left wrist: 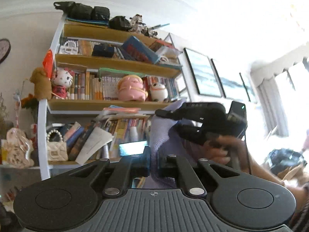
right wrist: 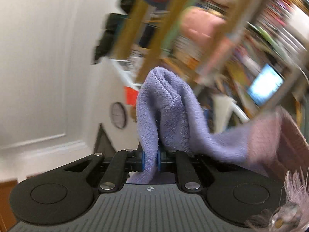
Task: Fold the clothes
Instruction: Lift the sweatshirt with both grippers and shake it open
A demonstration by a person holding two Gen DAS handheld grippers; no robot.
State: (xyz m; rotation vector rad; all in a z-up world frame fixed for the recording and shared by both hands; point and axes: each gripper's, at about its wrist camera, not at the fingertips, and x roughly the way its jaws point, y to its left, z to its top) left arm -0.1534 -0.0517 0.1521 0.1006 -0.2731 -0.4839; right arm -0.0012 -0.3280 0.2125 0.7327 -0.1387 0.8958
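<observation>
A lilac terry cloth [left wrist: 160, 135] is held up in the air between both grippers. My left gripper [left wrist: 154, 164] is shut on one edge of it; the cloth rises from between the fingers. My right gripper [right wrist: 151, 159] is shut on another part of the cloth [right wrist: 168, 108], which bunches above its blue pads [right wrist: 143, 159] and trails off to the right, turning pinkish. In the left wrist view the right gripper [left wrist: 170, 118] shows side-on, held by a hand [left wrist: 222, 150], with cloth around it.
A tall bookshelf [left wrist: 108, 104] with books, plush toys and bags fills the background. Framed pictures [left wrist: 204, 73] hang on the wall, and a bright window [left wrist: 285, 96] is to the right. The right wrist view is motion-blurred; a wall clock [right wrist: 118, 115] shows there.
</observation>
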